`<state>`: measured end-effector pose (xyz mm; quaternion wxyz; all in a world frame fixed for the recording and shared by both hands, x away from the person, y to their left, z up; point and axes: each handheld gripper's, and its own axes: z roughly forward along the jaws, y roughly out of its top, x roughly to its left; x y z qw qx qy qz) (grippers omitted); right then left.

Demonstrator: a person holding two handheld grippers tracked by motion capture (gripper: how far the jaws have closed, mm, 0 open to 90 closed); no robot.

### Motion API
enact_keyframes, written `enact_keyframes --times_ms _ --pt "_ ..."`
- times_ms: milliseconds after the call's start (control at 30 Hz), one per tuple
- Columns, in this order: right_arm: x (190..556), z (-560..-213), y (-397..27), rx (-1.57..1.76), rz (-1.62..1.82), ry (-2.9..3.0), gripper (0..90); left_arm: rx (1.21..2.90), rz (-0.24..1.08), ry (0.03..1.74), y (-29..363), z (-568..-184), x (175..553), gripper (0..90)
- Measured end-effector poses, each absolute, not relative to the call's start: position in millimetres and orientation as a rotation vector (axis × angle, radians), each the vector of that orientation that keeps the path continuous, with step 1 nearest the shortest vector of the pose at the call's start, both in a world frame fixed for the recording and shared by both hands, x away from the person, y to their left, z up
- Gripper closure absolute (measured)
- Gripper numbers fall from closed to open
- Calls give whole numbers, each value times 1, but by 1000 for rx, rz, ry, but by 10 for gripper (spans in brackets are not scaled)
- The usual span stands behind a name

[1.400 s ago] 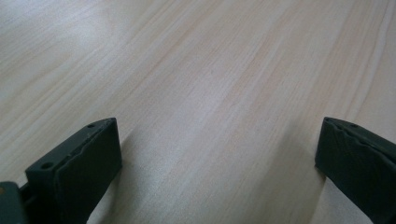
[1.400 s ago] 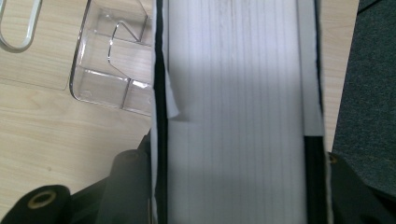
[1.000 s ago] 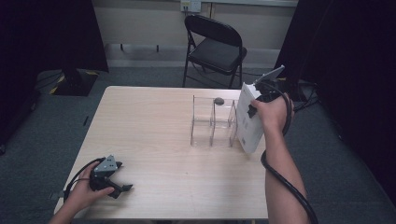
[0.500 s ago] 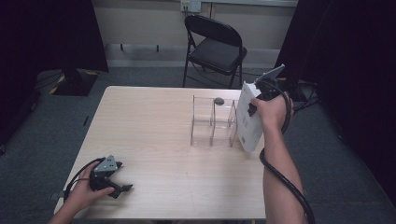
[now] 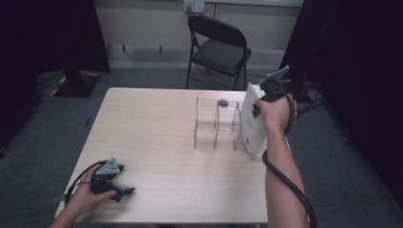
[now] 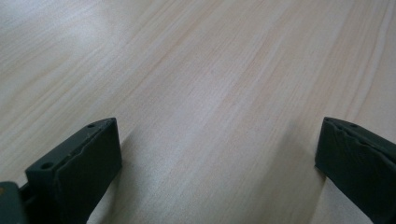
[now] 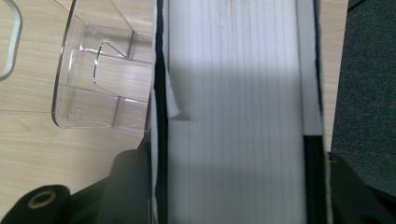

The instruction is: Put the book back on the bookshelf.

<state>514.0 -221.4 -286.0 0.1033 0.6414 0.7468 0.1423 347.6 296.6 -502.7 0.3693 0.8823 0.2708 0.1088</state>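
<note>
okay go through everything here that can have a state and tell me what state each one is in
Book: closed, upright, held at the right end of the rack.
Rack: upright on the table, compartments empty.
Right gripper: shut on the book's page edges.
Left gripper: open, jaws wide, resting on the table.
Chair: unfolded, empty, beyond the table.

A light wooden table [image 5: 161, 128] stands on grey carpet [image 5: 43, 123]. A clear acrylic divider rack [image 5: 216, 124] sits near its far right edge; the left gripper [image 5: 124, 190] rests at the near left corner.
</note>
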Motion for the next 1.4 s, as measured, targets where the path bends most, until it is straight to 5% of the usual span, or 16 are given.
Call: enact_keyframes --times_ms 1400 --pt "529 -303 -213 1914 425 2150 524 2264 280 695 297 -503 348 0"
